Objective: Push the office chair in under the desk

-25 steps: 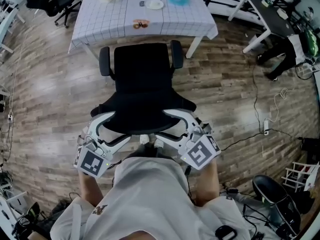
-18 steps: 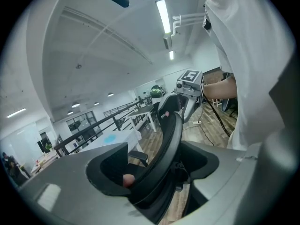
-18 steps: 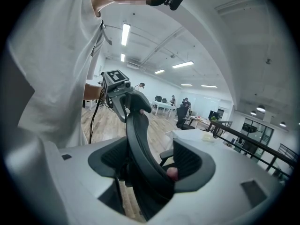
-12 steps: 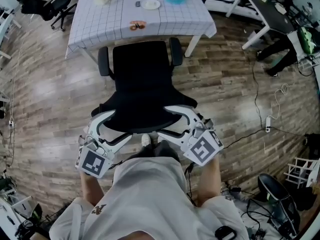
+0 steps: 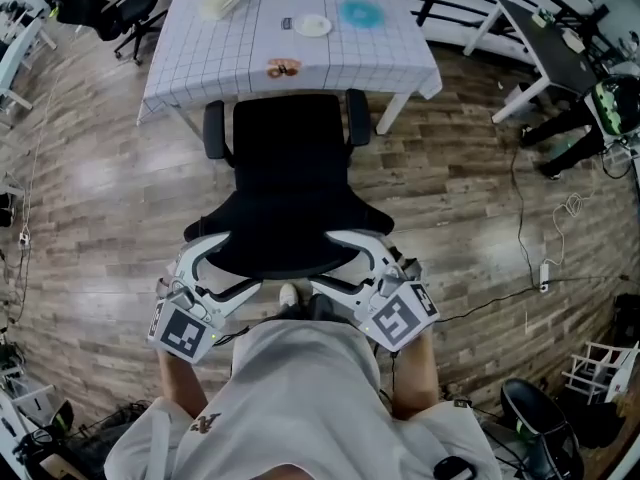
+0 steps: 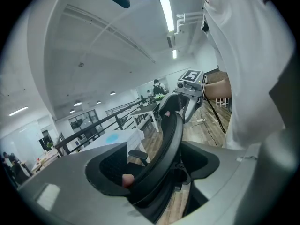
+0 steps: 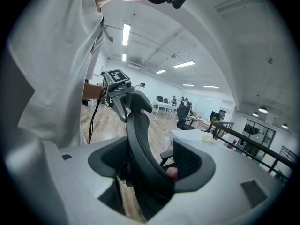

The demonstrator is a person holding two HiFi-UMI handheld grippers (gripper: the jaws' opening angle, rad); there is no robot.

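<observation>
**Near:** left gripper and right gripper, held level just in front of the person's shirt, one toward each end of the backrest top. Jaws of each spread wide and clamped over that upper edge of the office chair, one pad on the front face and one behind. Backrest seen running between the jaws in both gripper views. Paired, even hold judged to keep the push straight and stop the chair from swivelling.

**Just ahead of the grippers:** seat and both armrests, facing away toward the desk.

**Farther ahead:** near desk edge meeting the front of the seat as seen from above, chair centred between the desk legs. Most of the chair out over the wooden floor, so the push is judged barely begun.

**Farthest from the grippers:** on the gridded desktop, a white plate and a blue disc, well apart from the chair's path.
</observation>
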